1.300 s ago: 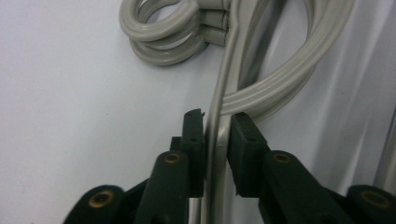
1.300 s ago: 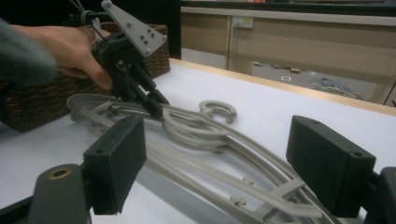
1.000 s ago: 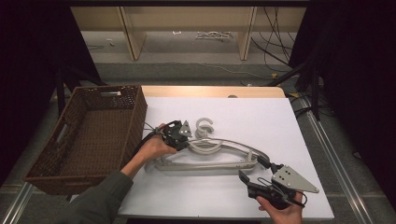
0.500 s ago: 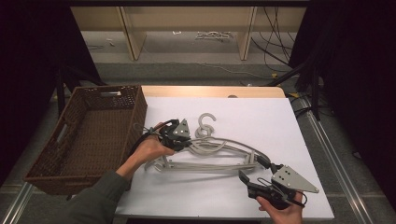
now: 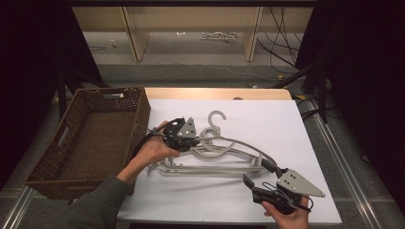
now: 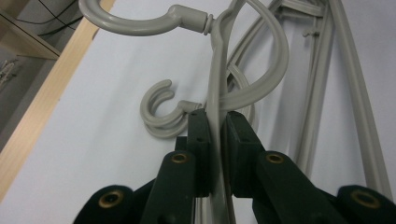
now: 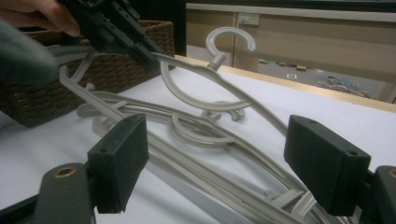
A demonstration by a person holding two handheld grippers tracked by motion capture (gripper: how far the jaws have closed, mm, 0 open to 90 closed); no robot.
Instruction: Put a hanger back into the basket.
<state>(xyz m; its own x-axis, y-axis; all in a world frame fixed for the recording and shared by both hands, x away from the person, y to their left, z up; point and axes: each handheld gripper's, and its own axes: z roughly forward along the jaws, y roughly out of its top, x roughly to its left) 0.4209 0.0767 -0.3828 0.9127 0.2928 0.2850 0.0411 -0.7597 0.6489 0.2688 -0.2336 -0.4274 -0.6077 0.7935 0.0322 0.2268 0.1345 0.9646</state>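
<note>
High view
- Surface point(image 5: 286, 124): white, with a brown wicker basket point(image 5: 95, 138) at its left edge.
- Hangers point(image 5: 210, 164): a loose pile of grey plastic ones lies mid-surface, arms and hooks interlocked.
- Top hanger point(image 5: 224, 143): one end is raised off the pile toward the basket; its hook point(image 5: 216, 117) points away from the person.
- Left tongs point(image 5: 187, 141): clamped on the top hanger's arm just beside the neck.
- Right tongs point(image 5: 258, 188): near the pile's right end, gripping nothing.

Left gripper view
- Left tongs point(image 6: 217, 135): jaws pressed together on the thin edge of the top hanger point(image 6: 215, 93), just below its hook point(image 6: 140, 21).
- Other hooks point(image 6: 161, 112): lying on the surface beneath, close to the raised one.

Right gripper view
- Right tongs point(image 7: 224, 158): jaws wide apart, empty, facing the pile point(image 7: 196, 140).
- Left tongs point(image 7: 144, 51): holding the top hanger point(image 7: 205, 79) tilted above the rest.

Handling
- Weight: probably light.
- Stiffness: rigid plastic, though the long arms may flex a little.
- Grip: smooth and likely slippery; the flat arm near the neck looks like the steadiest hold.
- Risk: hooks may snag neighbours and drag them along.
</note>
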